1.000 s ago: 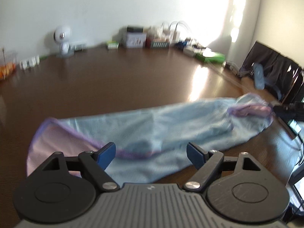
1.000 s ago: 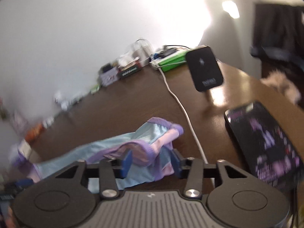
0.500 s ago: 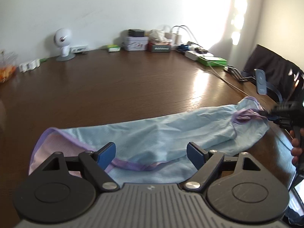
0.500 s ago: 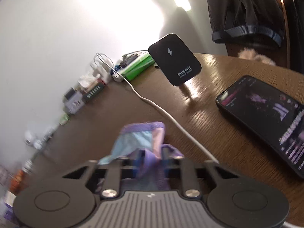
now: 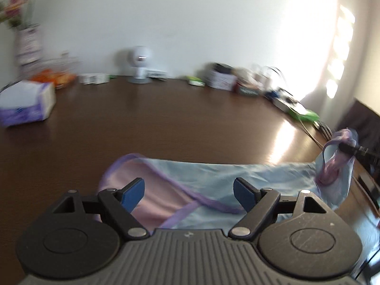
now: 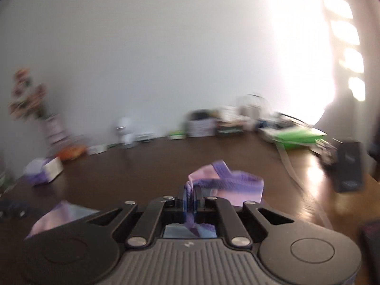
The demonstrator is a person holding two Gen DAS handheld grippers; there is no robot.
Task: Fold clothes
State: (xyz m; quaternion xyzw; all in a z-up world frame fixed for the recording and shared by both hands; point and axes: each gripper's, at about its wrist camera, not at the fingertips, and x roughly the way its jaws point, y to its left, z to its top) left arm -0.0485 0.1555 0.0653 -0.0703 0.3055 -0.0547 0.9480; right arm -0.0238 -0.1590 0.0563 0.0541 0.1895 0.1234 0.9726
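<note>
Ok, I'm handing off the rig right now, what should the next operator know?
Right gripper: jaws shut on the purple-trimmed end of the light blue garment, lifted off the dark wooden table.
Left gripper: jaws open, hovering above the garment's other end, where the pink lining shows; it grips nothing.
Done: one end picked up. The rest lies stretched out on the table.
Left: probably grip the near end with the left gripper, then make the fold. No fold shows yet.

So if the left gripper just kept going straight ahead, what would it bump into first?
Probably the light blue garment: the open left gripper points at it. Past it is bare table, though depth is unclear.
</note>
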